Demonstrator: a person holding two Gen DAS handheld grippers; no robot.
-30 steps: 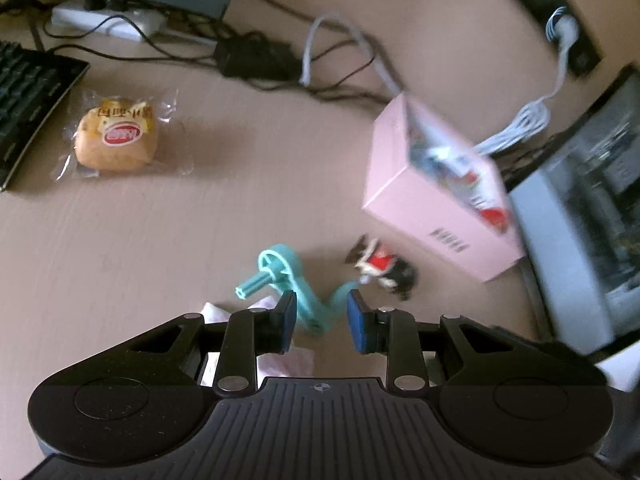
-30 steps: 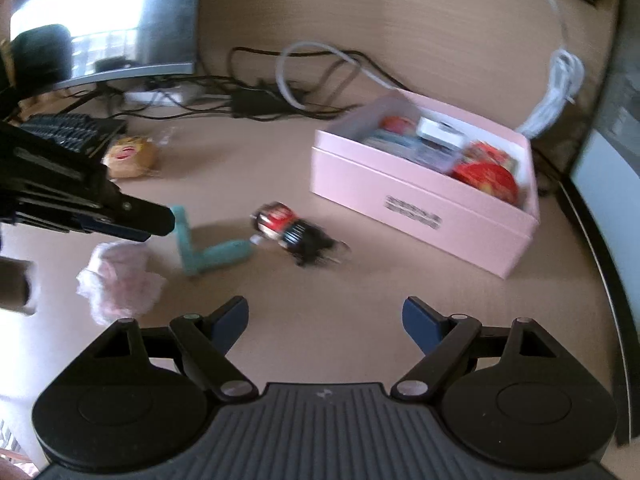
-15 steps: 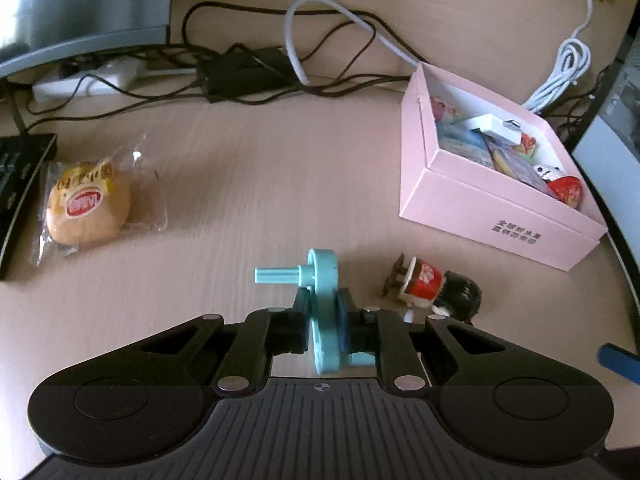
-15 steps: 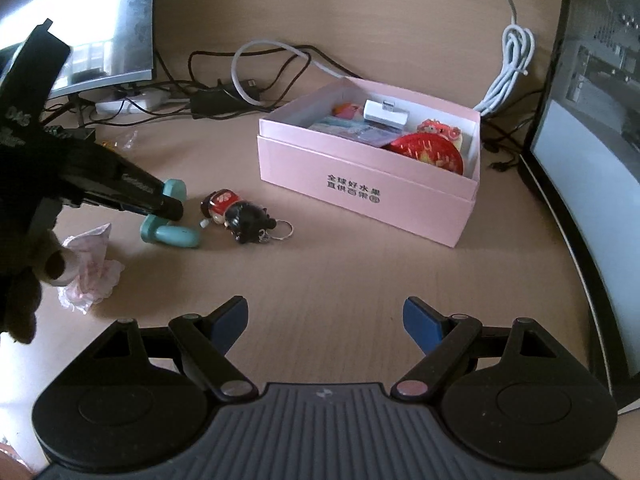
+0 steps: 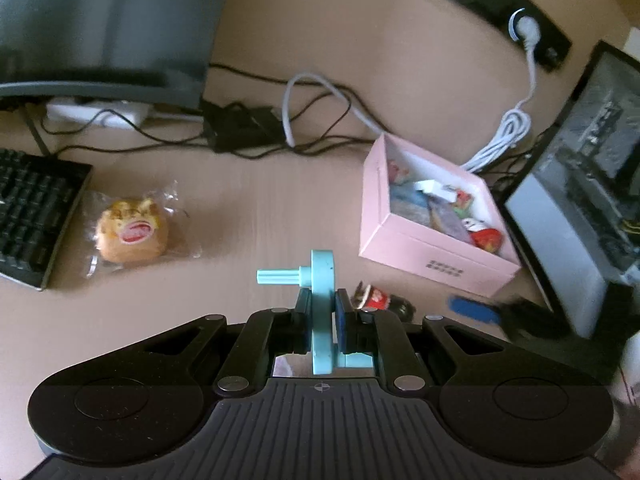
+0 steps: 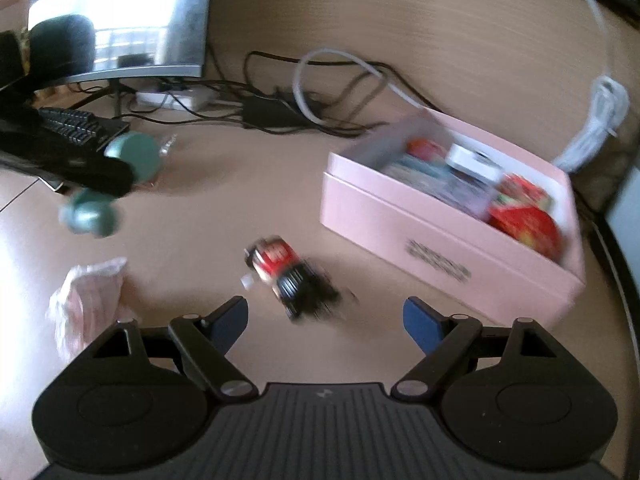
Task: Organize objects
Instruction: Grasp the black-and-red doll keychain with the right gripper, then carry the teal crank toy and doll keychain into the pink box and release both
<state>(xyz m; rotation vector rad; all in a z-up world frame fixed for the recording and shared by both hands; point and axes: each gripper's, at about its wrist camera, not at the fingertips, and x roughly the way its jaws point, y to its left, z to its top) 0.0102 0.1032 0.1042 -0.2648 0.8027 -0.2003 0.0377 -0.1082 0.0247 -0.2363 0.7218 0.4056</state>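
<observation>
— Between the left gripper's (image 5: 323, 320) blue pads sits the teal crank toy (image 5: 321, 280), clamped tight and off the desk (image 5: 260, 208).

— And the right gripper (image 6: 325, 322)?

— Jaws spread wide, holding nothing, hovering just above the red-and-black figurine (image 6: 290, 276). The pink box (image 6: 448, 240) lies just beyond, a crumpled pink wrapper (image 6: 90, 300) to its left.
</observation>
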